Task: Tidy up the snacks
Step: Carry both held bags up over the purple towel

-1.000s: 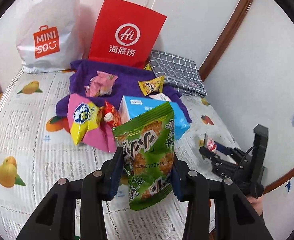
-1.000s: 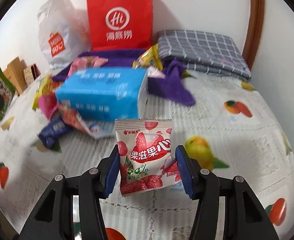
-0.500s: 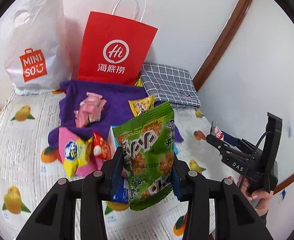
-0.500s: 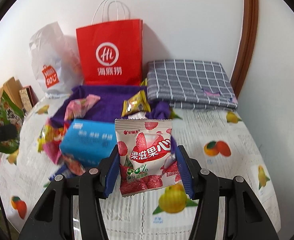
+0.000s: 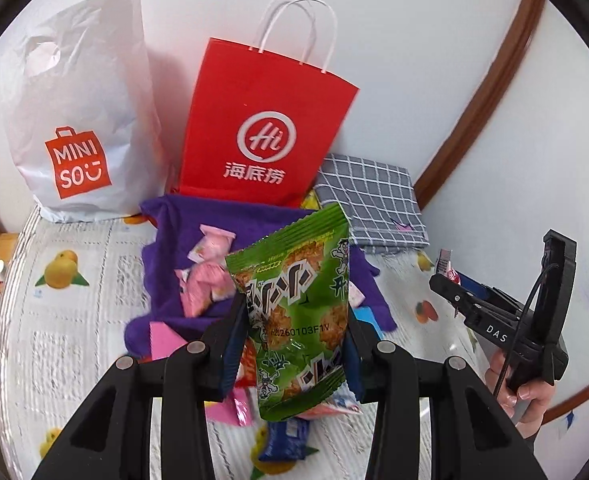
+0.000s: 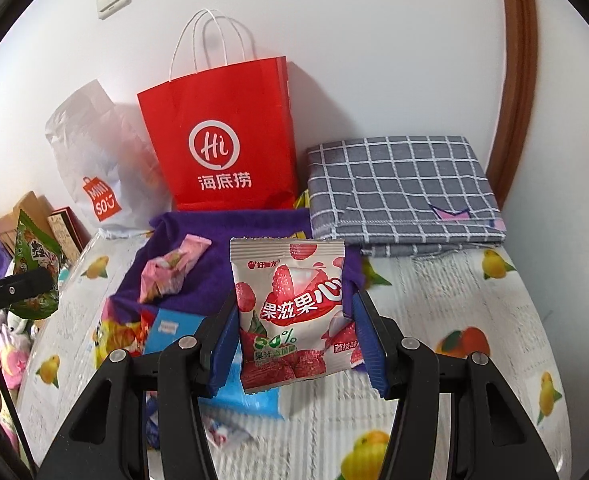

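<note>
The left gripper (image 5: pixel 294 344) is clamped on a green snack packet (image 5: pixel 298 316), its blue-padded fingers (image 5: pixel 236 340) pressing the packet's two side edges so that it stands upright between them, lifted clear of the bed. The right gripper (image 6: pixel 294 340) likewise grips a white and red strawberry gummy pouch (image 6: pixel 292 312), held by its sides with the jaws set somewhat wider than the left pair, the pouch upright and off the bedspread.

In the left wrist view the right gripper shows at the right edge, carried by a hand (image 5: pixel 526 392); in the right wrist view the green packet appears at the far left edge.

Below both grippers lies a fruit-printed bedspread (image 6: pixel 454 380). A purple cloth (image 5: pixel 174 248) is spread on it with a pink wrapped snack (image 5: pixel 206 272) on top. Near the grippers lie a blue box (image 6: pixel 166 332), a yellow snack bag (image 6: pixel 118 336) and a dark blue wrapped bar (image 5: pixel 286 440).

Against the wall stand a red paper bag (image 6: pixel 222 140) with white handles and, beside it, a white Miniso plastic bag (image 5: pixel 78 120). A folded grey checked cloth (image 6: pixel 406 192) lies just beside the red bag.
</note>
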`<state>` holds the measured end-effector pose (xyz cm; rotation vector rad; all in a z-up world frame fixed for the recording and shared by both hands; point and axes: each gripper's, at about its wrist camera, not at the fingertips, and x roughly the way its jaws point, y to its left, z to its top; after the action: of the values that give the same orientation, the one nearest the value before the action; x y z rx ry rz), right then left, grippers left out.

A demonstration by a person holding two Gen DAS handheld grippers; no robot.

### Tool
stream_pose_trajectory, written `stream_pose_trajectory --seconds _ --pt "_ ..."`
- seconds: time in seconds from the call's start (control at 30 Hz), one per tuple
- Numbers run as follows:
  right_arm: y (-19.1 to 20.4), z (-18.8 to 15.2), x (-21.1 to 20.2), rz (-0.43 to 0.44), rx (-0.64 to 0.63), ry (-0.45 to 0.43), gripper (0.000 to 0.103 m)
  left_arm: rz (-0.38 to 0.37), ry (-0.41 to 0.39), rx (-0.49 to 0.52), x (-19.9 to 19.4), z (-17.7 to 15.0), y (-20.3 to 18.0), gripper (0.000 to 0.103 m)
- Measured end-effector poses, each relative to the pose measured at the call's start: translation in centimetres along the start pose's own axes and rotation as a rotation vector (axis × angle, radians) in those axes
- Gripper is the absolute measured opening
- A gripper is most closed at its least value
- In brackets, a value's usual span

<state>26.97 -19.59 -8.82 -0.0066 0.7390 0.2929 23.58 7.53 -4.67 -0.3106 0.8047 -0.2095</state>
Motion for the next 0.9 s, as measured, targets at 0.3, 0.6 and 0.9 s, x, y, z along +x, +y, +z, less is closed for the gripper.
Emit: stream_pose_trajectory --seconds 0.3,0.6,0.9 --pt "0.2 2.2 5.0 0.05 0.031 0.05 0.054 -0.002 -0.003 -0.027 2.2 2.2 1.9 0.04" --pt "1.5 2.1 12.1 0.117 0.021 0.183 0.054 -0.002 0.02 -0.044 4.5 3.3 3.6 0.04" --pt "2.5 1.2 16.3 0.121 -0.006 0.292 0.055 -0.037 0.074 -0.069 8.2 3.4 4.5 0.04"
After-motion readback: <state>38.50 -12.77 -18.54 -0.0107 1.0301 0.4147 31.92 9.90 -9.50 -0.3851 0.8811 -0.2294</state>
